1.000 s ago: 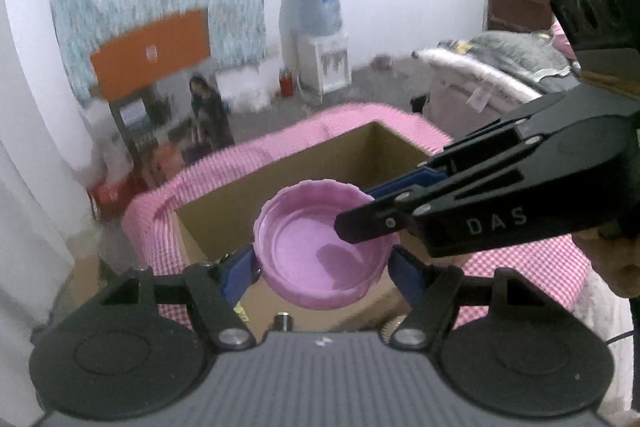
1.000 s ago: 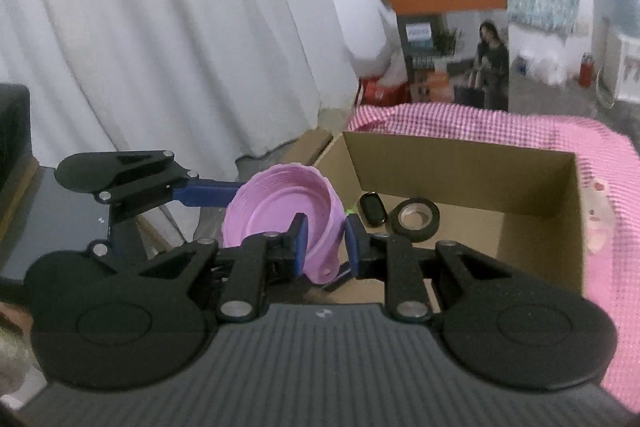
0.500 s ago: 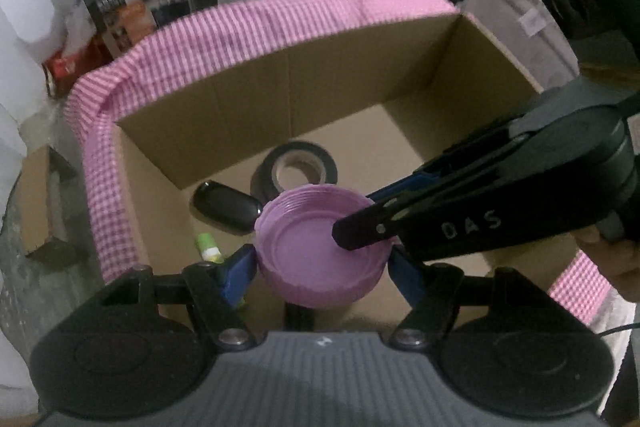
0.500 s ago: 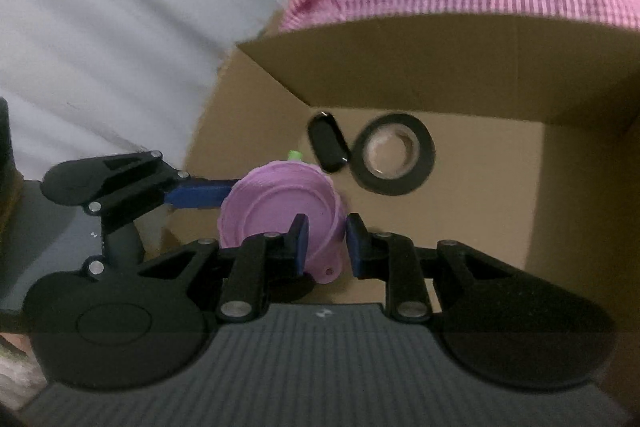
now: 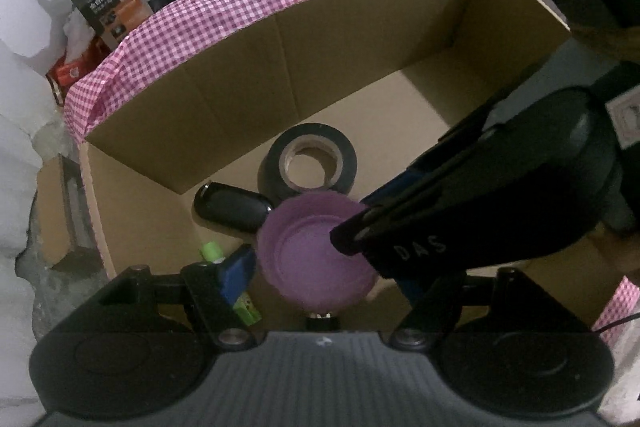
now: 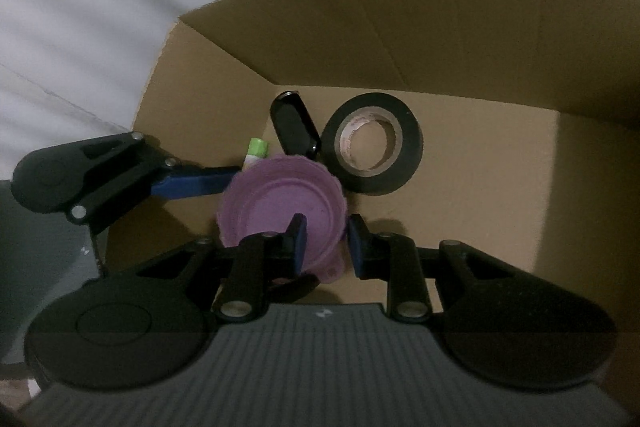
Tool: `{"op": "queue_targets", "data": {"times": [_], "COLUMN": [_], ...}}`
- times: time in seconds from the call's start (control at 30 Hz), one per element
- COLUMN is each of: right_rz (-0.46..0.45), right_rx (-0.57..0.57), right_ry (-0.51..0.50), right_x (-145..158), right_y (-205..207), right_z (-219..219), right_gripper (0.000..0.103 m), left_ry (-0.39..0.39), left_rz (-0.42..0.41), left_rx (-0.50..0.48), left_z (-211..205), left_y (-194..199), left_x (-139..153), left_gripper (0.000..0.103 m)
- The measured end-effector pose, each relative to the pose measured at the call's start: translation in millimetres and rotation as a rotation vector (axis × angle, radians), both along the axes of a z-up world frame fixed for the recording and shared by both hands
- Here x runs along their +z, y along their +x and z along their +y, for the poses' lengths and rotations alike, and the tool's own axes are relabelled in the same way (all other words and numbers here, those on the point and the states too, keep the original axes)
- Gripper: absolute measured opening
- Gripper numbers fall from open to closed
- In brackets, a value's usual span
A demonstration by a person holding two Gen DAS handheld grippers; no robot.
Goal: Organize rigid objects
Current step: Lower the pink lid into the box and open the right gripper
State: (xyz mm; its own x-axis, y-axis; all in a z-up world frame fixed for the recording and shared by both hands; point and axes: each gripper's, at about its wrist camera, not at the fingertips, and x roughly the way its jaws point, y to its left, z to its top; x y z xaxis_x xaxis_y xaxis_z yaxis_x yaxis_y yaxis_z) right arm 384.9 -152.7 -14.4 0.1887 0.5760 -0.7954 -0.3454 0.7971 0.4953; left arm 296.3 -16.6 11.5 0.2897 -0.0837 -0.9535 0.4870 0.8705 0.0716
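Desk: Lid (image 5: 304, 259), what does it look like?

Photographer: Purple plastic, round and shallow, with a ridged rim. It is inside a cardboard box (image 5: 224, 115) on pink check cloth (image 5: 240, 11), low over the floor; whether it touches the floor I cannot tell.

Desk: Which way does it point?

Photographer: Hollow face up, toward both cameras. Being round, it has no long axis.

Desk: Neighbours?

Photographer: In the left wrist view, black tape (image 5: 269, 167) is just beside it at 12 o'clock, a black fob (image 5: 232, 205) at 10 and a green stick (image 5: 211, 251) at 9.

Desk: Grippers?

Photographer: Right gripper (image 6: 327, 243) pinches the rim, one pad inside and one outside; its jaws have just been easing apart. Left gripper (image 5: 320, 279) straddles the lid, its jaws have just been opening, and its visible pad is just clear of the rim.
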Motion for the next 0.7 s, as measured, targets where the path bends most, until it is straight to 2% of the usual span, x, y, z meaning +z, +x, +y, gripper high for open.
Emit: {"op": "queue_targets", "data": {"times": [0.1,0.3,0.7], "right_rz": [0.009,-0.013,-0.202], "right_rx": [-0.006,-0.03,-0.063], "right_ry": [0.002,0.017,0.046], "right_x": [-2,6,67], "right_y": [-2,-9,-59], "right_z": [-2,-4,-38], "right_gripper": [0.024,0.027,0.037], "left_ry": [-0.007,-0.02,-0.102], "left_rz": [-0.001,-0.027,-0.132], "left_rx": [-0.002,0.0,0.036], "left_z": [-1,-5,10], "left_y": [-1,-3,-28], "left_x": [2,11,58], "left_gripper": [0.081,0.081,0.084]}}
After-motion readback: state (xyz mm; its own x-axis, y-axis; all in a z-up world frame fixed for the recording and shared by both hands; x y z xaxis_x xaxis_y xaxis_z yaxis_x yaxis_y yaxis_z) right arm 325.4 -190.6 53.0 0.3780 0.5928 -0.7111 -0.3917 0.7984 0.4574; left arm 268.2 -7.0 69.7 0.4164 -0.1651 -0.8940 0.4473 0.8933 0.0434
